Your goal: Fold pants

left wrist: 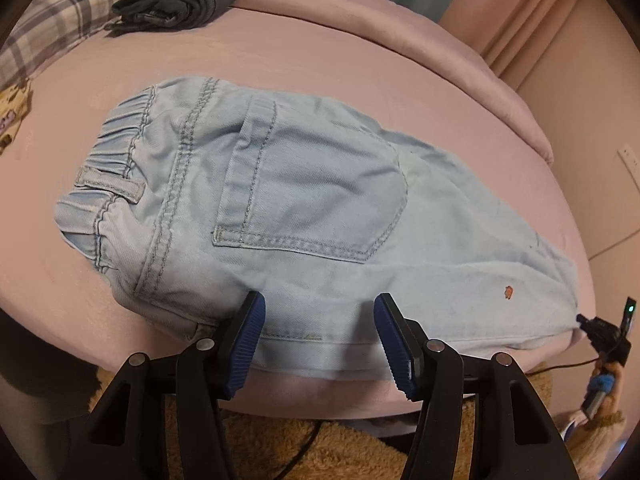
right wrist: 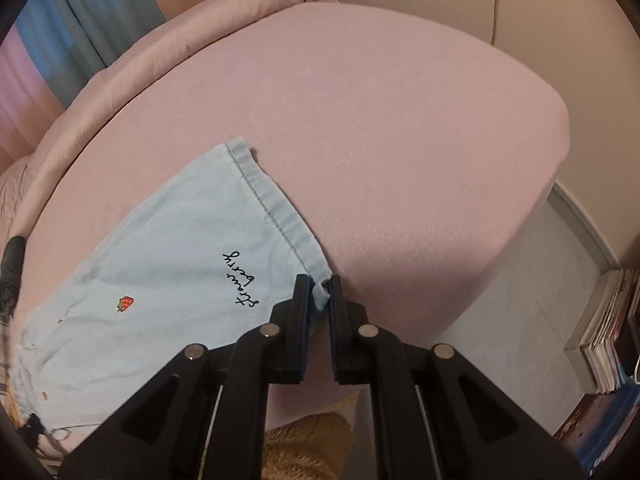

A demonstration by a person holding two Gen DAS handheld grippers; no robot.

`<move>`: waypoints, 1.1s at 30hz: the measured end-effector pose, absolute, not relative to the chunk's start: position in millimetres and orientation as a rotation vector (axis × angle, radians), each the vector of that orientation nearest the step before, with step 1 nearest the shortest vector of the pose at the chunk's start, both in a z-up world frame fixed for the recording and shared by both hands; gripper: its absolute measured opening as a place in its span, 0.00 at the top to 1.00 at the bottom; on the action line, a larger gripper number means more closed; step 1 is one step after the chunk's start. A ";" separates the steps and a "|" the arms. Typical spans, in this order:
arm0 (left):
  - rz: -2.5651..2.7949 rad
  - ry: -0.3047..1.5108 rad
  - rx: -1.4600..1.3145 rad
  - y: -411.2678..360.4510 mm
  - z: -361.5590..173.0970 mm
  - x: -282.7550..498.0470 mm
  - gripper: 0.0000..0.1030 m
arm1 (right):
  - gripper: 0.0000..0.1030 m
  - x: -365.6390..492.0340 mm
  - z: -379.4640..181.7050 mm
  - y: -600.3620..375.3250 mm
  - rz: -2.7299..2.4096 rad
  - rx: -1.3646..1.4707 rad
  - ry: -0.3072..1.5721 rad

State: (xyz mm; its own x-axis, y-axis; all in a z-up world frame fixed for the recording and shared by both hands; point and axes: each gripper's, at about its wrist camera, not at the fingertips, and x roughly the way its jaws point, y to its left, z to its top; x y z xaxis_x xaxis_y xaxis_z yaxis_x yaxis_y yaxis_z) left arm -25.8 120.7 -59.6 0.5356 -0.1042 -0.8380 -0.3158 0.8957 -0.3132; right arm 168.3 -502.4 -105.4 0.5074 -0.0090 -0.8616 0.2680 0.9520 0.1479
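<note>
Light blue denim pants (left wrist: pixel 304 200) lie flat on the pink bed, elastic waistband at the left, back pocket facing up, legs running right. My left gripper (left wrist: pixel 318 312) is open, its blue pads (left wrist: pixel 248 344) straddling the near edge of the seat area without pinching it. In the right wrist view the leg end (right wrist: pixel 180 264) shows a hem, a strawberry patch and black script. My right gripper (right wrist: pixel 318 292) is shut on the near hem corner of the pants. The right gripper also shows at the far right of the left wrist view (left wrist: pixel 604 332).
The pink bed (right wrist: pixel 400 140) has a rolled duvet along its far side. A dark folded garment (left wrist: pixel 176 2) and a plaid pillow (left wrist: pixel 52 28) lie at the far left. A tan fluffy rug (left wrist: pixel 304 448) and a cable lie below the bed edge. Books (right wrist: pixel 612 344) stand by the wall.
</note>
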 end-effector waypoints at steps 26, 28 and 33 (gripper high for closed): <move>0.322 0.856 -0.617 185.0 -32.7 -79.8 0.42 | 0.57 101.5 -107.2 -335.2 0.126 -0.057 1.058; 0.361 0.832 -0.684 206.1 -37.1 -91.9 0.42 | 0.56 92.2 -98.7 -326.8 0.152 -0.051 1.047; 0.314 0.869 -0.786 220.2 -59.5 -89.5 0.42 | 0.56 88.7 -88.9 -284.2 0.267 -0.024 1.043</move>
